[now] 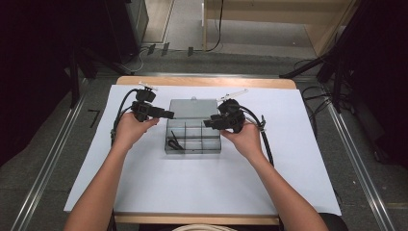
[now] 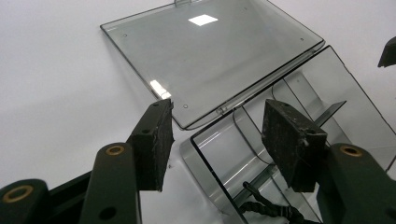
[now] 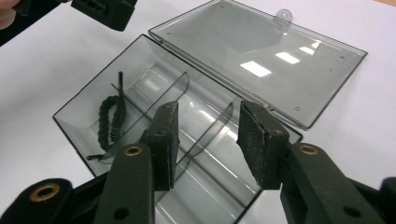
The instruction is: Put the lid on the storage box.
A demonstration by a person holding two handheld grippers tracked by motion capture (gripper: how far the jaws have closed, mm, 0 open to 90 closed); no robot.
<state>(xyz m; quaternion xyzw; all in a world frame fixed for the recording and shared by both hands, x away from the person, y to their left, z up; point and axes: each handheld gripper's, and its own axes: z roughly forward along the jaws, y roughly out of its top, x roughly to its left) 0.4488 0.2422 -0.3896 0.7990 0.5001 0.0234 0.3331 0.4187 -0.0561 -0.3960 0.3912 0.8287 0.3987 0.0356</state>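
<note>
The clear box (image 1: 193, 134) lies open, lid flat on the tabletop (image 1: 144, 183), black cord (image 3: 109, 123) already inside; my left tongs (image 2: 219, 135) and right tongs (image 3: 208, 140) hover released, grasping nothing

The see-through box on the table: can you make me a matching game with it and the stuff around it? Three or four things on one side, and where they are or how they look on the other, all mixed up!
Things:
1. lid
2. black cord
3. left gripper
4. white sheet

Places or states:
A. covers the tabletop under the box
B. lies coiled in an end compartment of the box
C. folded open, lying flat behind the box
D. held above the box's left side, jaws apart with nothing between them

Pairs: 1-C, 2-B, 3-D, 4-A
</note>
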